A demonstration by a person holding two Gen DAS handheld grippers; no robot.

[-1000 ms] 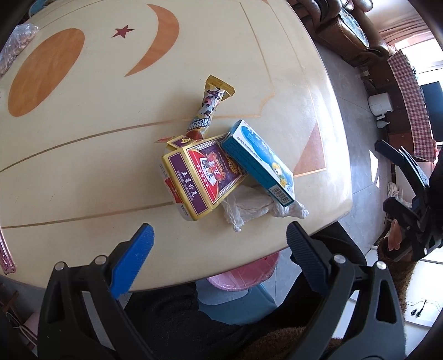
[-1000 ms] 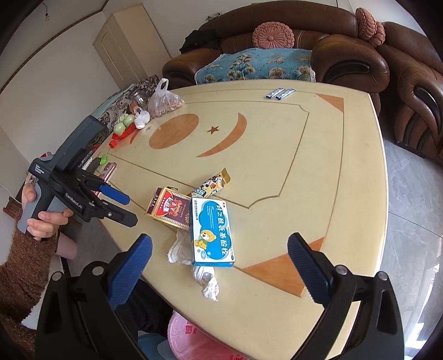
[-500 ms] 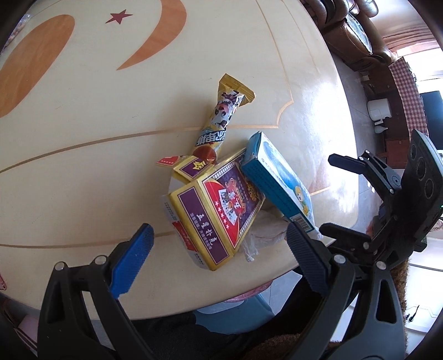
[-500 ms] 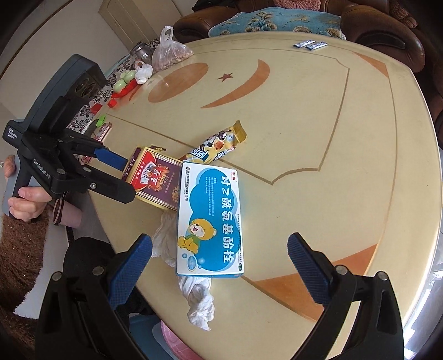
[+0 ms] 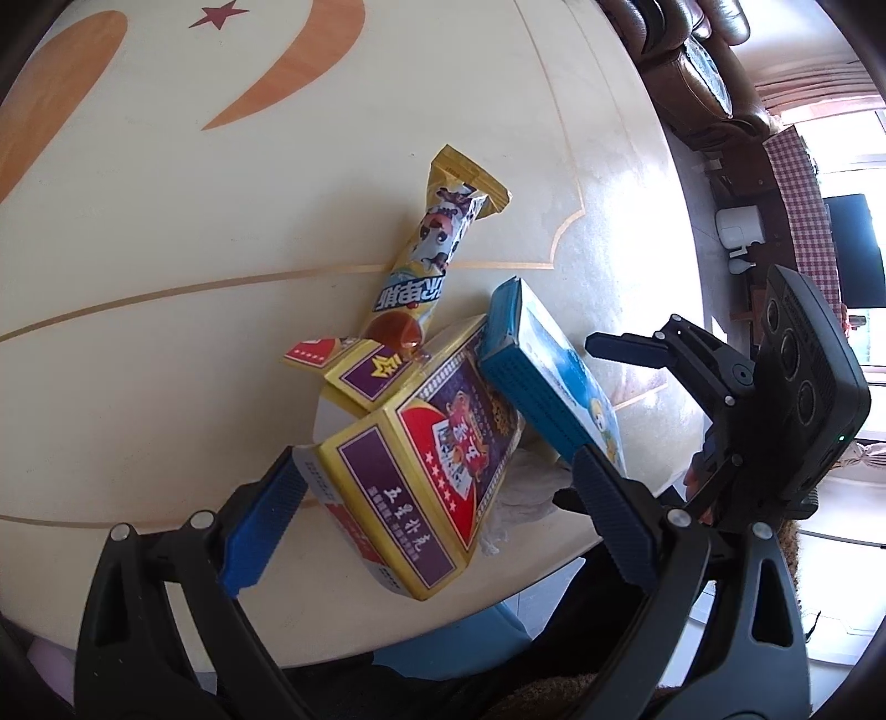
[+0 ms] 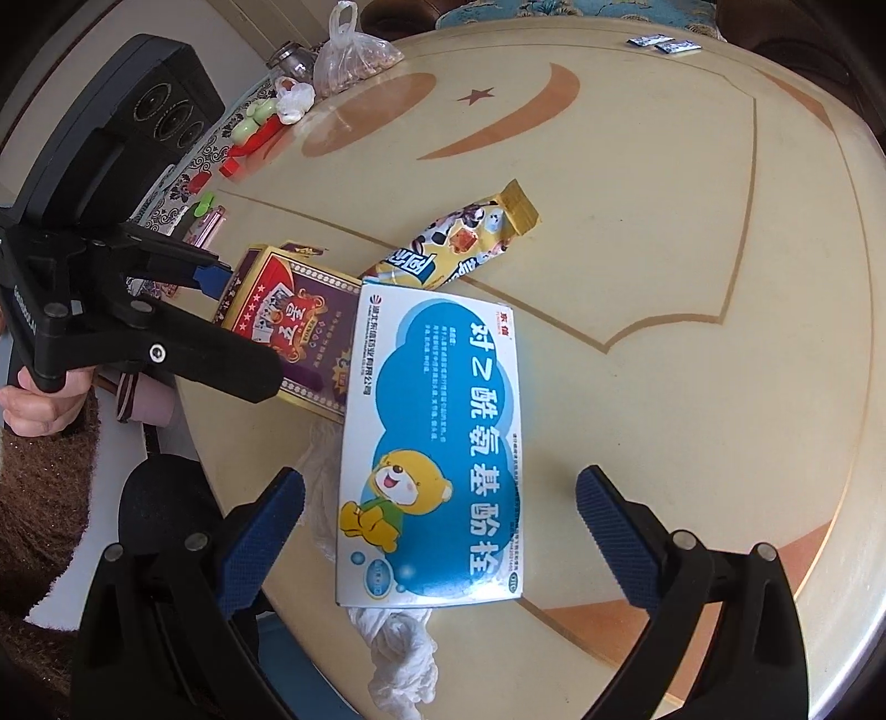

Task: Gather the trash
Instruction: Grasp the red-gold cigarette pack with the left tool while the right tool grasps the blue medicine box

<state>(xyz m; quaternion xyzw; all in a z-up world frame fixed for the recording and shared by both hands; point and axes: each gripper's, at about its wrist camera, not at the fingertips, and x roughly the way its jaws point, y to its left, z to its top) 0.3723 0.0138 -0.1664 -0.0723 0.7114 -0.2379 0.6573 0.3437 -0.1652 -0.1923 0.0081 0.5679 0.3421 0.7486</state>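
A trash pile lies near the table's front edge. A purple and gold card box [image 5: 437,459] [image 6: 293,327] has its flap open. A blue and white medicine box [image 6: 437,459] [image 5: 554,399] leans against it. A yellow snack wrapper [image 5: 432,260] [image 6: 459,243] lies behind them, and crumpled white tissue [image 6: 398,648] [image 5: 520,498] lies under the boxes. My left gripper [image 5: 437,531] [image 6: 243,327] is open, its jaws on either side of the card box. My right gripper [image 6: 437,543] [image 5: 576,421] is open, its jaws on either side of the medicine box.
The cream table [image 6: 664,277] carries a bag of nuts [image 6: 354,55], a jar, small red and green items [image 6: 249,133] at its far left and two small sachets [image 6: 664,44] at the back. Brown sofas [image 5: 703,66] stand beyond. A blue thing [image 5: 470,648] lies under the edge.
Both grippers have moved in toward the pile: the left now straddles the card box, the right straddles the medicine box. Both stay open; the trash has not moved.
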